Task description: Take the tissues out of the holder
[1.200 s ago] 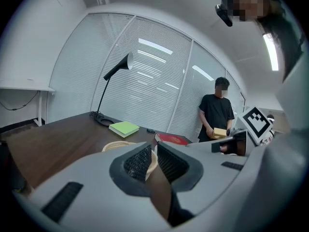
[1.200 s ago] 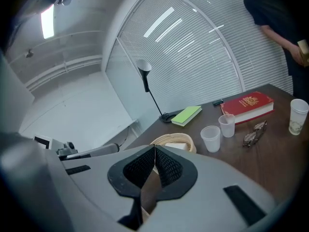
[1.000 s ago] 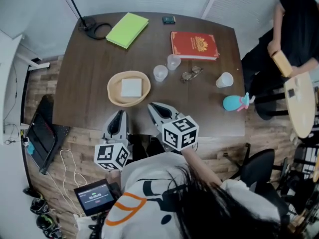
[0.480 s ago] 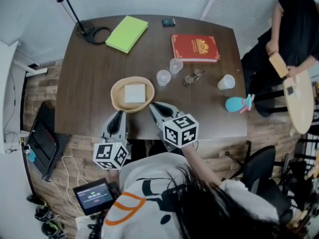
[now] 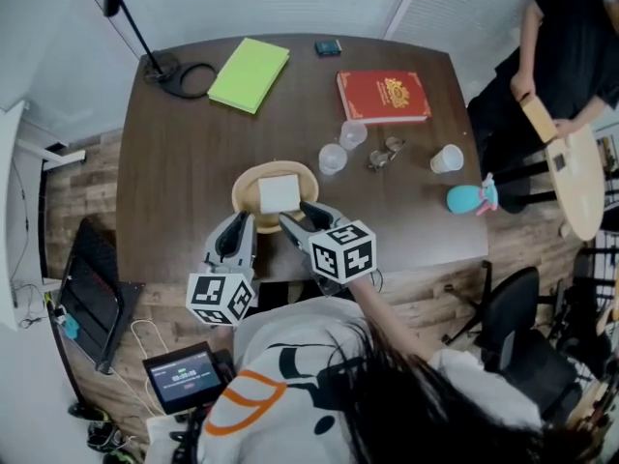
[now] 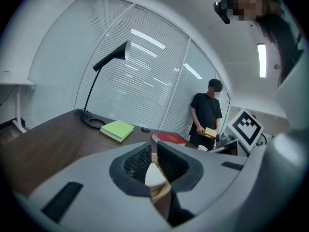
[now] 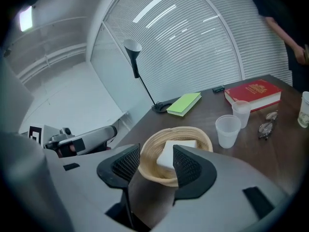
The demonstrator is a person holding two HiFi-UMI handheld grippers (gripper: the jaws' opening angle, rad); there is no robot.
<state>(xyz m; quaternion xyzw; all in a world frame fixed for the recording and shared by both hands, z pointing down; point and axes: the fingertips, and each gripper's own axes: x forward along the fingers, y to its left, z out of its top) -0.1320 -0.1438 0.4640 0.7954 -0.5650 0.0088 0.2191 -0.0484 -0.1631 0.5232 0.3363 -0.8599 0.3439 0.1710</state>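
1. Since the earlier frame I've brought both grippers forward. The left gripper point(image 5: 237, 222) and right gripper point(image 5: 300, 214) were short of the holder point(image 5: 240, 193); now their tips are at its near side. The right jaws have just been opening, with nothing clamped between them.
2. Far left on the table point(image 5: 184, 162): a lamp base point(image 5: 169, 70) with its cable, and next to it a green book point(image 5: 249, 63).
3. Left gripper: the jaws are down to a narrow slit and hold nothing. The tips sit just beside the holder's near-left rim; I can't tell whether they touch it.
4. The holder is a round woven basket near the front middle of the table. The tissues point(image 5: 279, 193) are a white square stack lying flat inside it, not taken out yet.
5. Right gripper: the jaws are roughly half apart and the pads press on nothing. In the right gripper view the holder's near rim and the tissues show through the gap. In the head view the tips are at the near rim.
6. Right of the holder: two clear cups point(image 5: 333, 159), then glasses point(image 5: 390, 151), with a red book point(image 5: 383, 96) behind. Further right are a white cup point(image 5: 447, 159) and a teal toy point(image 5: 469, 199) by the right edge.
7. Far right: a person point(image 5: 571, 37) in black, off the table.
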